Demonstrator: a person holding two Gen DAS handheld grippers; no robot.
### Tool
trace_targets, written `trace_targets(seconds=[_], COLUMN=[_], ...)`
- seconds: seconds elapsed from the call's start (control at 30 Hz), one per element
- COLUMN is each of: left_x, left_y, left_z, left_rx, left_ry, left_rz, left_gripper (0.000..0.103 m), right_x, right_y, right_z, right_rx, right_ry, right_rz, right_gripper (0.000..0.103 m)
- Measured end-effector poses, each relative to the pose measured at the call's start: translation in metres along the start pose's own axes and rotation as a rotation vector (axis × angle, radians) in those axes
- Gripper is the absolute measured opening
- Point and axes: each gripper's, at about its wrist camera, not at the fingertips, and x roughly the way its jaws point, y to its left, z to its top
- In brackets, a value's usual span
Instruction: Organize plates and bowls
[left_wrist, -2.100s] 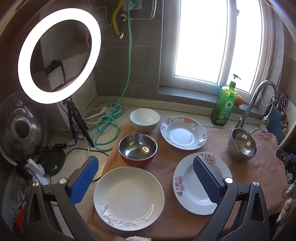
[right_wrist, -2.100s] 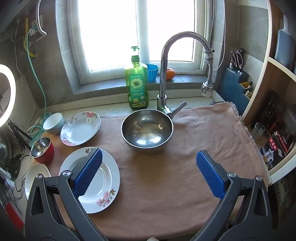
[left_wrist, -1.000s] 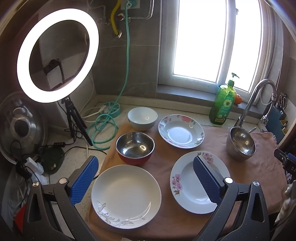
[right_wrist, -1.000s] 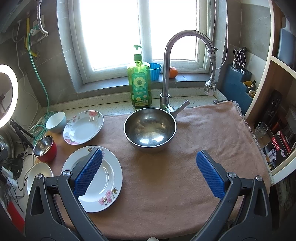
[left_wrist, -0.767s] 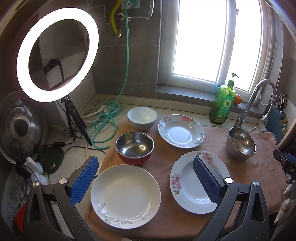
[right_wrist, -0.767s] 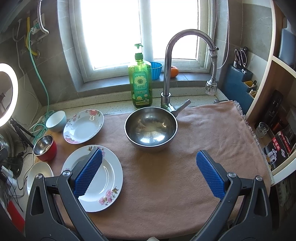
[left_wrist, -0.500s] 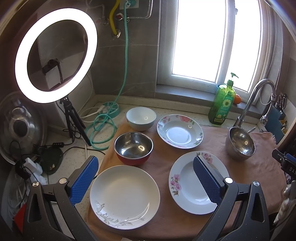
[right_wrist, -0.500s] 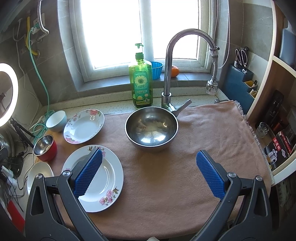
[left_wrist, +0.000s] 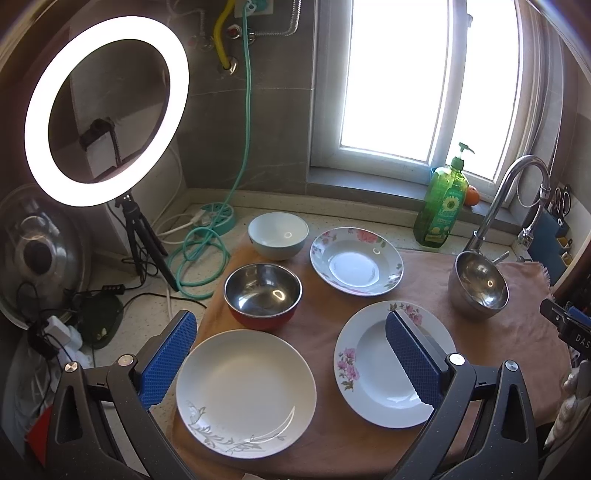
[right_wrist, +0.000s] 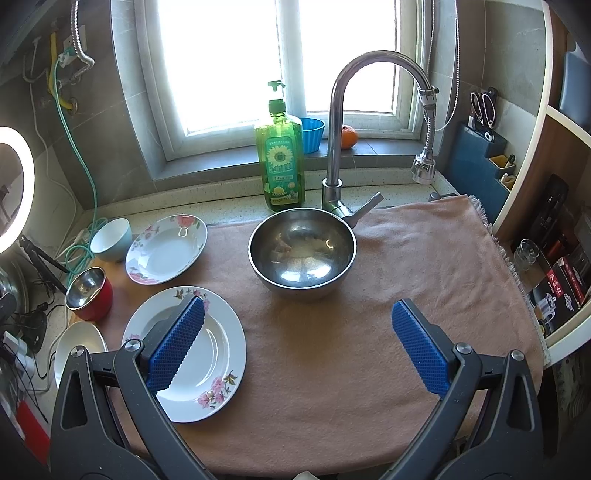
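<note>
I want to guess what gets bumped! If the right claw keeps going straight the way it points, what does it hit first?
Probably the big steel bowl. The right claw is open and empty, above bare pink cloth, and the bowl sits straight ahead between its fingers. If it points more downward, it would meet the cloth first; depth is hard to judge.

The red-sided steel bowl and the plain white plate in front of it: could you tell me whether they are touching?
Apart. In the left wrist view a thin strip of cloth shows between the red-sided bowl and the far rim of the white plate.

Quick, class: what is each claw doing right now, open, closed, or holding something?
Left claw: open, holding nothing, above the plates.
Right claw: open, holding nothing, above the cloth.
</note>
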Motion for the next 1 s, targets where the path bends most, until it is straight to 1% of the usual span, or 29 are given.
trace_targets(seconds=[0.17, 0.63, 1.0], left_x=[0.001, 0.003, 0.013], left_y=[0.002, 0.001, -0.001], left_z=[-0.001, -0.002, -0.007], left_rx=[0.001, 0.001, 0.005], left_ry=[0.003, 0.008, 0.04], left_rz=[-0.001, -0.006, -0.018], left_gripper=[0.102, 0.102, 0.102], right_x=[0.005, 0.008, 0.017], right_y=[-0.001, -0.002, -0.007], right_z=[-0.005, -0.005, -0.006], right_rx=[0.003, 0.008, 0.012], right_ry=[0.009, 0.029, 0.062], right_rz=[0.004, 0.006, 0.01], right_gripper=[0.103, 0.103, 0.103])
